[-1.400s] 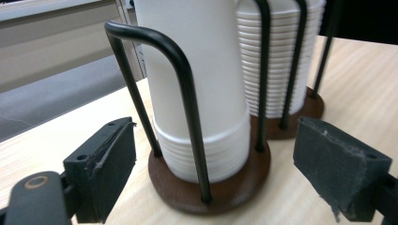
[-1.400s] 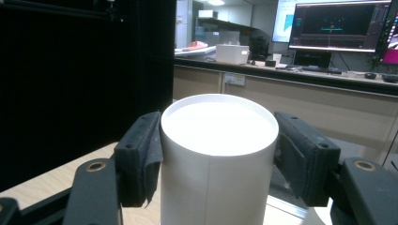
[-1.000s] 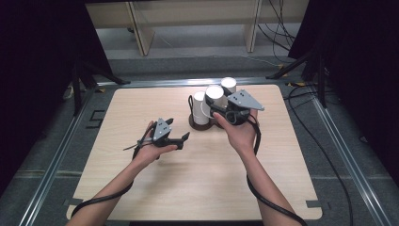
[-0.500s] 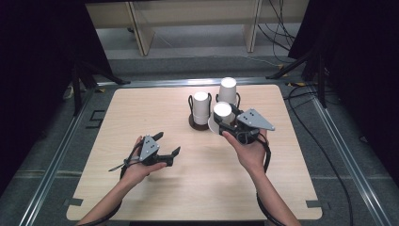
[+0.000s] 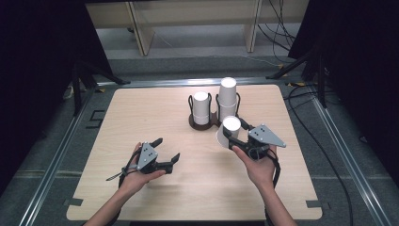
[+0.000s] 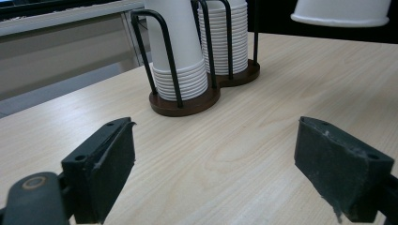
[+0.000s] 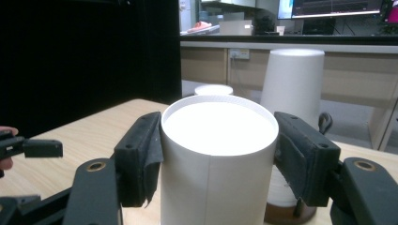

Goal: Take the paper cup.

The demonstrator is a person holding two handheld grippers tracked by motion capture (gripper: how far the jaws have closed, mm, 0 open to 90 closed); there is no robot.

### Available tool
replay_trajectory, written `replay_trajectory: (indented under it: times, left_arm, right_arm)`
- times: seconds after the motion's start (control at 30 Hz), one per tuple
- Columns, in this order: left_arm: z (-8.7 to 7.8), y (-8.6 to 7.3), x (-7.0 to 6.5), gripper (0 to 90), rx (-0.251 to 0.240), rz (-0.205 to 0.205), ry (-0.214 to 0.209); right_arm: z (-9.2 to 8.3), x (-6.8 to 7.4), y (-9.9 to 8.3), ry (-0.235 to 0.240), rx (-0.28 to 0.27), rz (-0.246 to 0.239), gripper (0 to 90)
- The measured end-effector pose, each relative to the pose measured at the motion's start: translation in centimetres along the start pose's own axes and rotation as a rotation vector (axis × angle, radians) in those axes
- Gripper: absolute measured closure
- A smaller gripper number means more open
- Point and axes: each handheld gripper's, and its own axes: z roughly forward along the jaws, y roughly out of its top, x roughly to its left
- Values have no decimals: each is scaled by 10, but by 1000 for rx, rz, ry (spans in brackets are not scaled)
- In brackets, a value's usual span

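Spanning pale wooden table (image 5: 141,113), dark surroundings

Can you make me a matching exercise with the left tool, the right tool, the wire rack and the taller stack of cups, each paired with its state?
1 left tool
2 right tool
3 wire rack
4 taller cup stack

A holds two cup stacks
B open, nothing between its jaws
C shut on a paper cup
D stands in the rack's right side

Pairs: 1-B, 2-C, 3-A, 4-D
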Motion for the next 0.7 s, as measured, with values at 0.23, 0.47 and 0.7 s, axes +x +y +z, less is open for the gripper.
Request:
replay_trajectory:
  times: [0.23,0.47,0.7]
  left_arm:
    - [-2,-3,-7,57,2,-30,-15]
    - [-4,-1,-8,40,-4,-27,-16]
    - [-4,-2,-10,39,-24,-28,-28]
  right_arm:
    - [-12,6,-11,0,16,21,361]
    - [-14,11,-14,-1,16,17,361]
    - [-12,13,-16,13,-5,-2,361]
